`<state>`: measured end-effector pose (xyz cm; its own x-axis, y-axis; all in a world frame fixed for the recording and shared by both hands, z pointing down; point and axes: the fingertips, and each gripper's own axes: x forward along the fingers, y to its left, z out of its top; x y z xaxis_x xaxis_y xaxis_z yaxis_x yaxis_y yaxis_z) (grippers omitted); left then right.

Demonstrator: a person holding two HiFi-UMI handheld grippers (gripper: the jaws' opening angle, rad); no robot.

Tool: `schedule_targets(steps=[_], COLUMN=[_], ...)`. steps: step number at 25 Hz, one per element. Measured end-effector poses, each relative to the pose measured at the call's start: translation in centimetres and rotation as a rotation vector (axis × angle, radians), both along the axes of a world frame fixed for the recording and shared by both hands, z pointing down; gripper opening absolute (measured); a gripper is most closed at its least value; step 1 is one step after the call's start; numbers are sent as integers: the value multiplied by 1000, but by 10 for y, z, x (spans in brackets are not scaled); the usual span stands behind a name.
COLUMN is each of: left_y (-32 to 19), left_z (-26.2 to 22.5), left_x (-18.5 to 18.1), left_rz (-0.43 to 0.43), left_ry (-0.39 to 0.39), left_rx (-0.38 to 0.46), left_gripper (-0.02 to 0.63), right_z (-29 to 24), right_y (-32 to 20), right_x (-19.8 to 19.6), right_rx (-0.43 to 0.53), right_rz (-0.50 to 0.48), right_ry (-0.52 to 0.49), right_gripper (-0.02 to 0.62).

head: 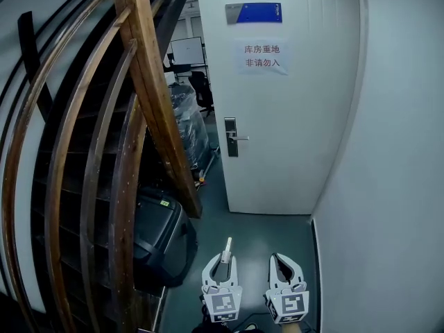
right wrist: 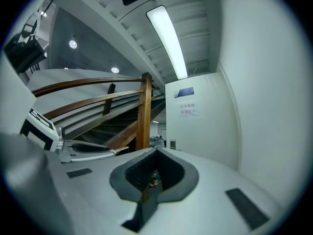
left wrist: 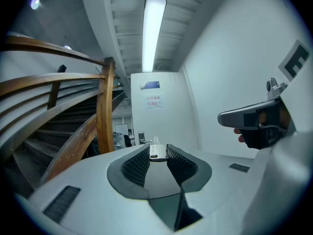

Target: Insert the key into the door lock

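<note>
Left gripper pinches the key, its blade tip blurred.

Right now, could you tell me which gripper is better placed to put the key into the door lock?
Left. The left gripper already pinches the key, pointing toward the door lock; the right gripper is shut and empty.

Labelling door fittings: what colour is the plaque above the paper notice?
The plaque is blue with a grey left end; head view shows it best.
</note>
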<state>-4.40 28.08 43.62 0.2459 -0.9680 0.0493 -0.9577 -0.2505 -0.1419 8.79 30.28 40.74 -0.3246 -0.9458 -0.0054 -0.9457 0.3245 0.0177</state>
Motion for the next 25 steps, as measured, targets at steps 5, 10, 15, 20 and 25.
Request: schedule_targets(steps=[5, 10, 15, 20, 25], left_y=[3, 2, -18, -61, -117], left_z=[11, 16, 24, 28, 19], left_x=[4, 8, 13, 18, 18], left_rz=[-28, -27, -7, 26, 69], left_ry=[-2, 0, -8, 4, 18], left_rx=[-24, -35, -50, -56, -45], left_gripper=[117, 117, 117, 117, 117], right_z=[13, 24, 30, 37, 27], right_y=[1, -2, -23, -58, -113], right_x=[12, 18, 15, 16, 13], right_rx=[-22, -54, -65, -77, -73], right_rz=[0, 8, 12, 38, 79], right_ry=[-13, -18, -2, 9, 39], right_gripper=[3, 3, 3, 3, 3])
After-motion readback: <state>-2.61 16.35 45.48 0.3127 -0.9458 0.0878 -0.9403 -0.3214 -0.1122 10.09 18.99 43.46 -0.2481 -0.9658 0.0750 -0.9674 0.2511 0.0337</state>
